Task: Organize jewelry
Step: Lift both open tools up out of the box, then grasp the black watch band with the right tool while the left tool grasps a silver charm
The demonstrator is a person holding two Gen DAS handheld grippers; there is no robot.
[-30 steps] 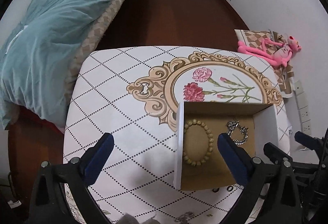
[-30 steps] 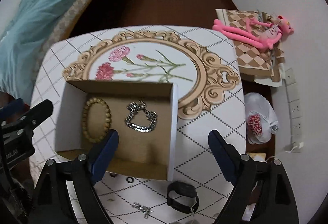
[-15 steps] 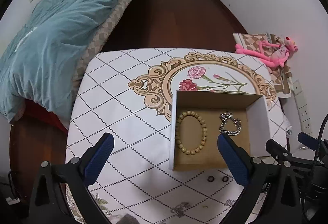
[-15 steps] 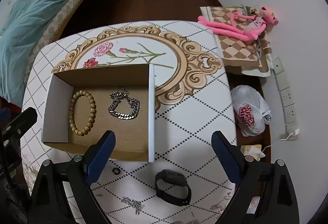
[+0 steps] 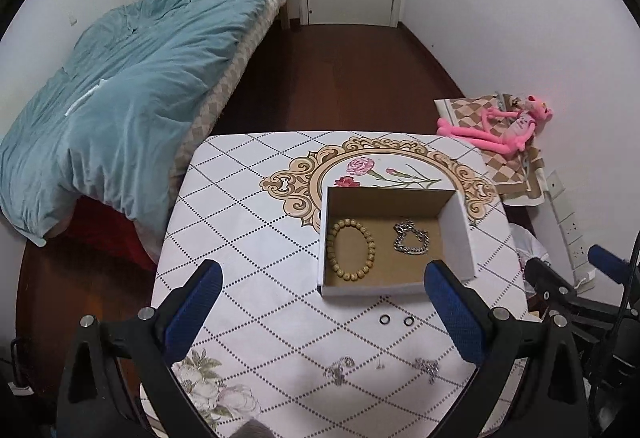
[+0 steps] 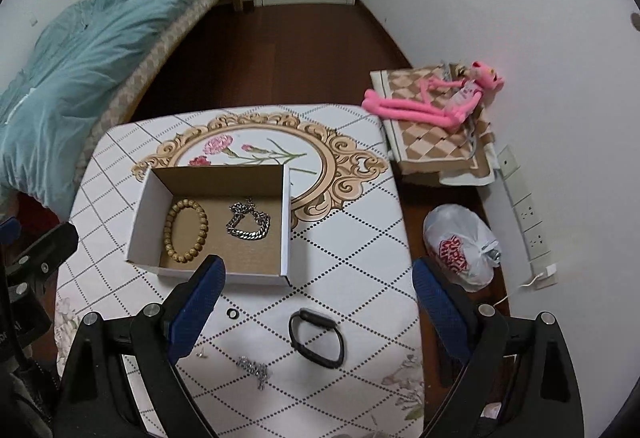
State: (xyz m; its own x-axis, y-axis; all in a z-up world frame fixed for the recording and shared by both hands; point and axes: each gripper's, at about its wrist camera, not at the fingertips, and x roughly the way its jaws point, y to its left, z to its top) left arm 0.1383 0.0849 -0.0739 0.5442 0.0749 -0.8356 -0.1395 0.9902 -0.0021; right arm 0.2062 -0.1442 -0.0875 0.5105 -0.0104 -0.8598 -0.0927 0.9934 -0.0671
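Nearest, low in frame: left gripper and right gripper, both spread wide, gripping nothing. Just beyond, loose on the table: black watch band, silver chain, two small rings. Mid-frame: cardboard box holding beaded bracelet and chain bracelet. Upper right: pink plush.

box: matt cardboard | bracelet: wooden beads | chain: shiny metal | tablecloth: smooth, printed

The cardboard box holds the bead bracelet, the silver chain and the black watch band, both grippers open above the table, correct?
Not quite: the black watch band lies on the table, outside the cardboard box. The right wrist view shows it. Bead bracelet and silver chain are inside.
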